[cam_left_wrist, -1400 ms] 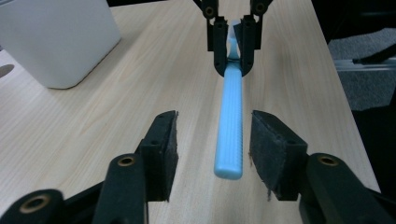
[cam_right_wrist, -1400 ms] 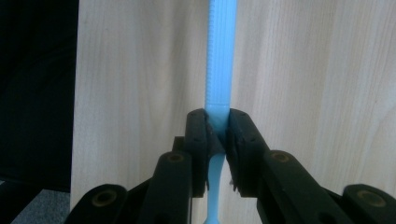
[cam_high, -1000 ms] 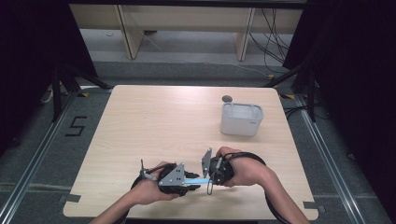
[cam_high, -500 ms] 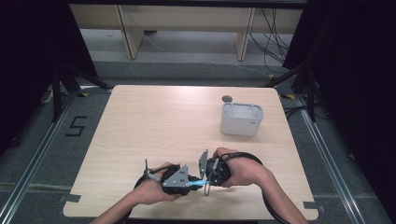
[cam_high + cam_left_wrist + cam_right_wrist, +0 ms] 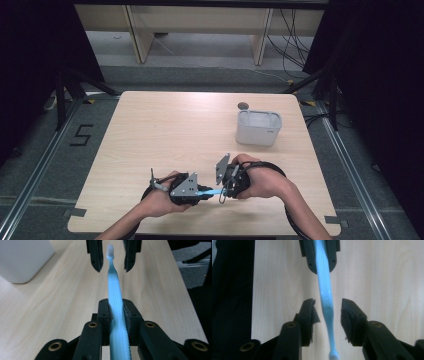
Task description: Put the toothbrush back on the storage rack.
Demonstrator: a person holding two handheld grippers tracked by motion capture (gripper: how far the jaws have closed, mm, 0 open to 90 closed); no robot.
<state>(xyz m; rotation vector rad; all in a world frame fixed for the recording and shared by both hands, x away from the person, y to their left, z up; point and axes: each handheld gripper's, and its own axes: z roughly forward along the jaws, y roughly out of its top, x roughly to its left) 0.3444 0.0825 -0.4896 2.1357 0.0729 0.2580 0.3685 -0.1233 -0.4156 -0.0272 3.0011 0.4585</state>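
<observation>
Item one, my left gripper (image 5: 200,194): black jaws pressed tight on the ribbed handle of a slim light-blue plastic toothbrush (image 5: 115,290), held level just above the pale wooden table (image 5: 165,135). Item two, my right gripper (image 5: 223,186): jaws have just been opening and now stand spread either side of the toothbrush's neck, pads clear of it, the white bristled head reaching past them. The two grippers face each other near the table's front edge. Item three, a white rectangular plastic bin (image 5: 258,127): well beyond the toothbrush, toward the table's far right corner.
</observation>
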